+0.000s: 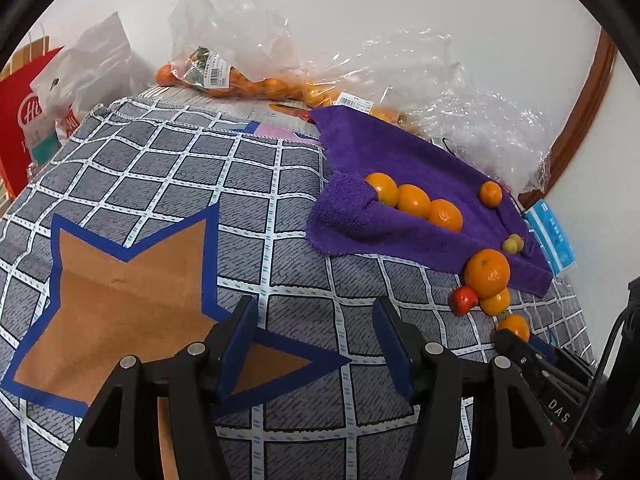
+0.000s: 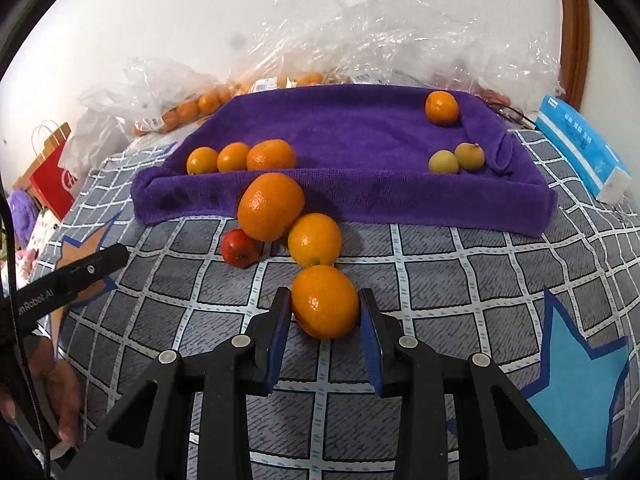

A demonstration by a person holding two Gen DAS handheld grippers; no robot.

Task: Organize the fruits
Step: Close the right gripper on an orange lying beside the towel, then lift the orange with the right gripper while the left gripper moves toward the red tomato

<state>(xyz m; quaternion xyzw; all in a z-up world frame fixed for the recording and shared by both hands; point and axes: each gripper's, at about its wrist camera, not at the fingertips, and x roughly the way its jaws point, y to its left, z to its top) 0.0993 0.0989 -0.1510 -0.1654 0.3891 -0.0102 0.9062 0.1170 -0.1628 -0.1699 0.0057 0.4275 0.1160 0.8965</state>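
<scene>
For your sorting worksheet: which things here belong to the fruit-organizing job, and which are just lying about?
Job: orange between the right gripper's fingers; loose oranges; red fruit; purple towel with fruit on it.
Lying about: plastic bags; blue tissue pack; red paper bag.

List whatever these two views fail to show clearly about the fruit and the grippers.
- Right wrist view: whether the right hand-held gripper actually presses the orange; the fruit hides the contact.
- Left wrist view: that orange is half hidden behind the right hand-held gripper's finger.
- Both views: fruit count in the plastic bags; crinkled film and glare hide it.
- Right wrist view: the left hand-held gripper is cut off by the edge.
</scene>
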